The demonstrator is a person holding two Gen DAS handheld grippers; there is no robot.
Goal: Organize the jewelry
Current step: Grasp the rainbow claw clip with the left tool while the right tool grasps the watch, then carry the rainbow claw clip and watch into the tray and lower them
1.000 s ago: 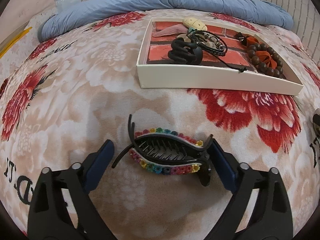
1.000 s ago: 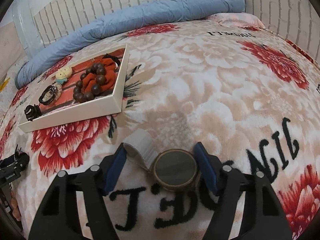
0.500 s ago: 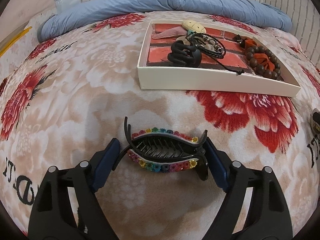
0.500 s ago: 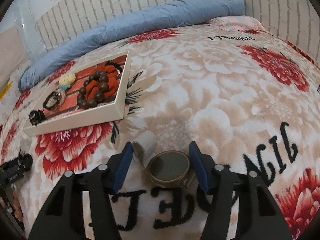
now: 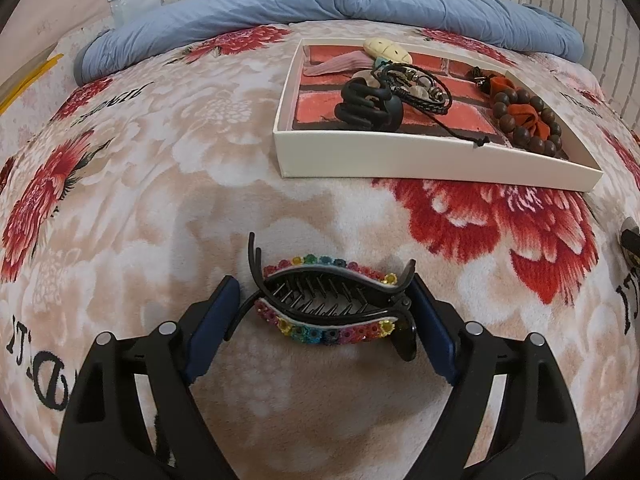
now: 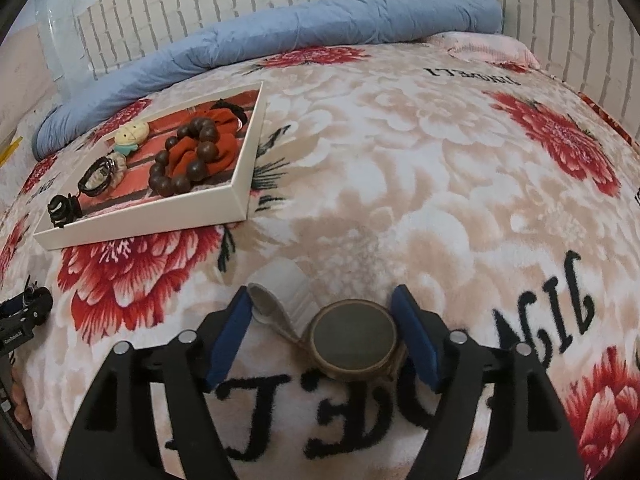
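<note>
Black letters reading "J'DO" run across the blanket under the right gripper, whose fingers have closed in on the watch. The left gripper has narrowed onto the hair clip, gripping its ends. The tray sits beyond, with bare blanket between.

Both wrist views low over bedspread, facing wall, sharing tray

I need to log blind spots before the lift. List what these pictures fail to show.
- Left wrist view: whether the left tool grips the rainbow hair clip; contact is unclear.
- Right wrist view: the watch strap's near half, behind the dial.
- Left wrist view: the round object, cut by the edge.
</note>
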